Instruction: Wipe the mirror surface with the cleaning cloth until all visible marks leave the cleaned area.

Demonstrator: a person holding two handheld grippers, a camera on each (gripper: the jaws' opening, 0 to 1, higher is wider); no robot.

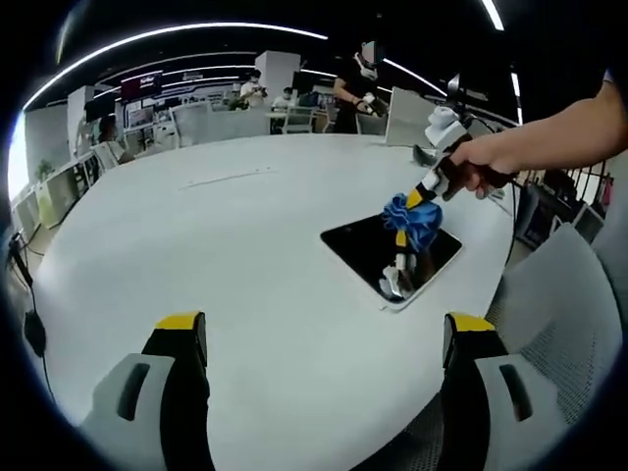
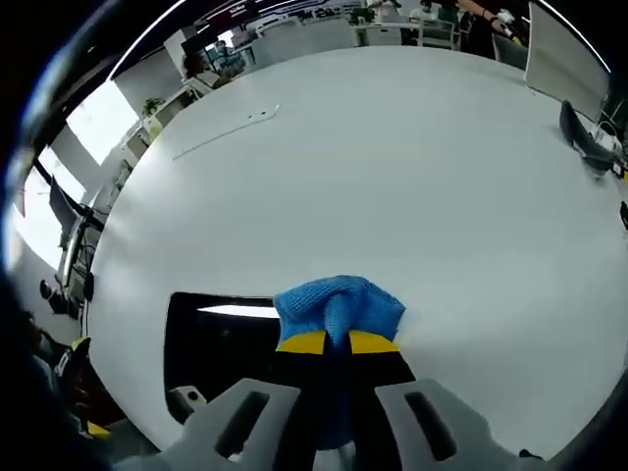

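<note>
Between the right gripper's (image 2: 339,341) yellow-tipped jaws sits the blue cleaning cloth (image 2: 339,304), pinched tight and pressed onto the dark mirror (image 2: 211,348), which lies flat on the white table (image 2: 392,177) and reaches left of those jaws. Ahead and right of the left gripper (image 1: 324,329), whose jaws stand wide apart holding nothing, the same mirror (image 1: 358,245) rests under the cloth (image 1: 412,218), the person's hand (image 1: 486,162) gripping the tool.

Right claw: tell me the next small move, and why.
Probably sweep the blue cleaning cloth sideways across the mirror. The right claw is shut on the cloth and holds it at the mirror's edge, with most of the dark glass not under it. The left claw hangs open, away from the mirror. Whether marks remain is too small to tell.
</note>
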